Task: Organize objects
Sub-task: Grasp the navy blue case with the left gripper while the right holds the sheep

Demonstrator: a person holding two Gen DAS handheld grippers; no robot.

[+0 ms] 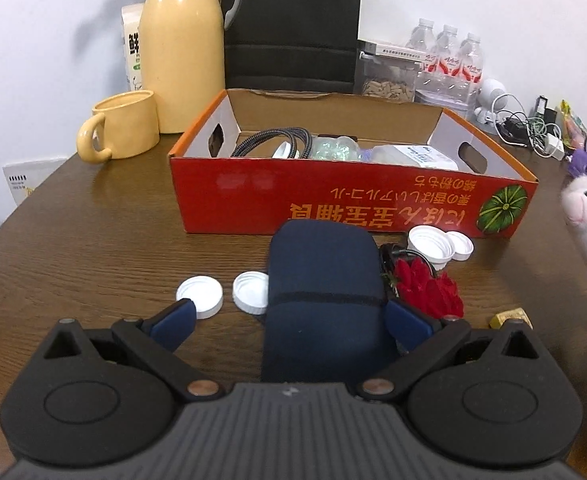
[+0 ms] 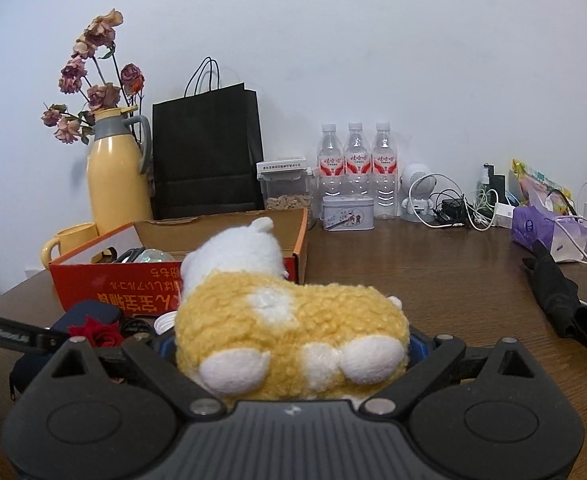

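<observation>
The right hand-held gripper [image 2: 291,354] is mostly buried under the fluffy yellow-and-white plush animal [image 2: 285,320], so its blue pads barely show. Its jaws are spread wide around the toy's body and it looks gripped, lifted in front of the red cardboard box [image 2: 133,280]. The toy's face points away, so I can't say what animal it is.

The left hand-held gripper [image 1: 289,320] has a dark navy soft zip pouch [image 1: 323,300] between its blue fingers [image 1: 175,320]. The right pad sits against the pouch, the left one stands clear, so whether it's actually squeezing I can't tell.

The box sits open on the brown wooden desk [image 1: 93,240] — inside there's a braided black cable [image 1: 269,140], something clear and shiny, and a white packet [image 1: 413,156], all partly hidden by the front wall.

On the desk by the pouch: two white plastic lids [image 1: 199,296], a red fabric rose [image 1: 429,288], and a small white cup [image 1: 433,246] — half covered.
</observation>
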